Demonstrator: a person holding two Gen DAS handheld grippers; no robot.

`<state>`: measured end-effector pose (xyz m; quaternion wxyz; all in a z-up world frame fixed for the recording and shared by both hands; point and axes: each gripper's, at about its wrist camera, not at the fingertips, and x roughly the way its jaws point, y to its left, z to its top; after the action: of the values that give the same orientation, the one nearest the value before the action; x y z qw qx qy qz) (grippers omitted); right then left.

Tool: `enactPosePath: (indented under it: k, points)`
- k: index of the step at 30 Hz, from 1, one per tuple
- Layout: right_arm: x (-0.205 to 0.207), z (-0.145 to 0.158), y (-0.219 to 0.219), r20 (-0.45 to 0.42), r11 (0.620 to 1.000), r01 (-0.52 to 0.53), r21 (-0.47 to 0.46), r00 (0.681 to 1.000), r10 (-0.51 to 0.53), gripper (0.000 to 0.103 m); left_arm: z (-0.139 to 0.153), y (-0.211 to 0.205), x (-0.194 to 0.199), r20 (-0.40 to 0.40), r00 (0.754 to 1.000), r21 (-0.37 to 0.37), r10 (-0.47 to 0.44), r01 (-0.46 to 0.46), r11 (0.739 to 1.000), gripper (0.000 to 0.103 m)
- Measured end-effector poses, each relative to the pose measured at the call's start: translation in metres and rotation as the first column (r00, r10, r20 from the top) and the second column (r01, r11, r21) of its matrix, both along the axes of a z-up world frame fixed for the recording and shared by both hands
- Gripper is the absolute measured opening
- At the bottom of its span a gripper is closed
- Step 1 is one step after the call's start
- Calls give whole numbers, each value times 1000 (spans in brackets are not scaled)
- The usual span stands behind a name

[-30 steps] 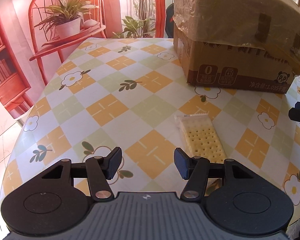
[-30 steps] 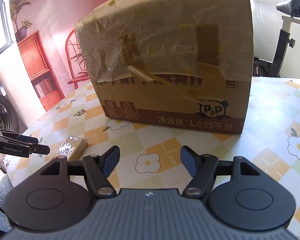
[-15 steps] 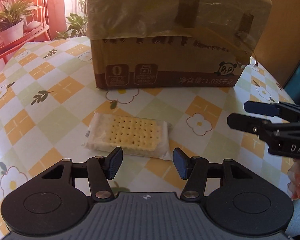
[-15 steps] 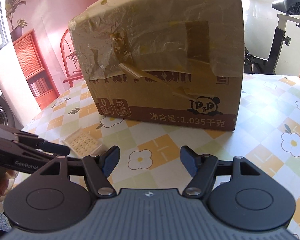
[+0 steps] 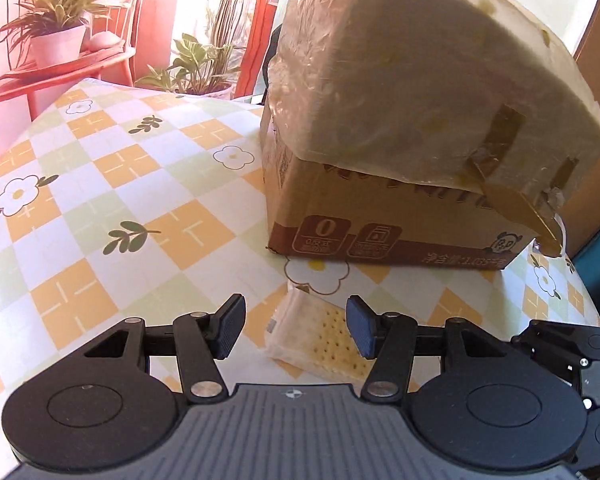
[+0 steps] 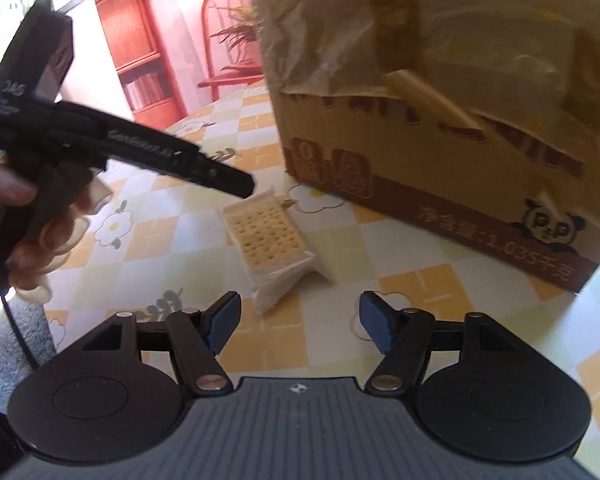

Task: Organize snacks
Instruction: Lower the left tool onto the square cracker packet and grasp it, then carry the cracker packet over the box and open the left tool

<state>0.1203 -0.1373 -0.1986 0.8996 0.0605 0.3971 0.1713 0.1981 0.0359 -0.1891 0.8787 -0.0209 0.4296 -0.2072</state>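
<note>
The left gripper hovers with jaws released over the cracker pack on the tabletop; the right gripper, empty, is closing its jaws near the box.

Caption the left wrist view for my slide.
Open left gripper poised over a wrapped cracker pack beside a cardboard box.

The checked, flowered table carries a cracker packet and a taped carton.

A clear-wrapped pack of pale, dotted crackers lies flat on the table, just in front of a big taped cardboard box. The box stands upright, its top wrapped in plastic film.
</note>
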Motion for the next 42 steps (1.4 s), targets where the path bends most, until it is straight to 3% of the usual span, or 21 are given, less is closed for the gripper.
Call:
enactPosePath:
  k: [3, 7, 11, 13, 24, 29, 35, 42]
  points:
    - [11, -7, 13, -36, 997, -58, -44, 998, 57, 58, -12, -2, 12, -29, 999, -16, -38, 38, 999, 58]
    - [18, -10, 12, -29, 998, -41, -39, 999, 40, 54, -25, -6, 8, -57, 996, -45, -72, 70, 997, 56]
    - [15, -11, 9, -5, 997, -44, -67, 999, 44, 47, -26, -13, -7, -64, 992, -68, -112, 108, 992, 48]
    - [12, -12, 9, 6, 995, -29, -91, 1000, 29, 46, -26, -21, -13, -53, 991, -52, -120, 117, 992, 48]
    - [-19, -12, 0, 76, 981, 90, -171, 994, -78, 44, -34, -53, -57, 2, 999, -56, -55, 55, 997, 46]
    - [-31, 7, -5, 161, 976, 108, -189, 984, -78, 44, -8, -51, -64, 54, 998, -105, -44, 50, 993, 46]
    - [-38, 58, -9, 295, 972, 117, -202, 954, -53, 44, 50, -47, -69, 147, 989, -178, -25, 51, 983, 45]
    - [-44, 121, -20, 411, 967, 139, -212, 911, -41, 43, 115, -54, -70, 289, 957, -238, -21, 93, 967, 45]
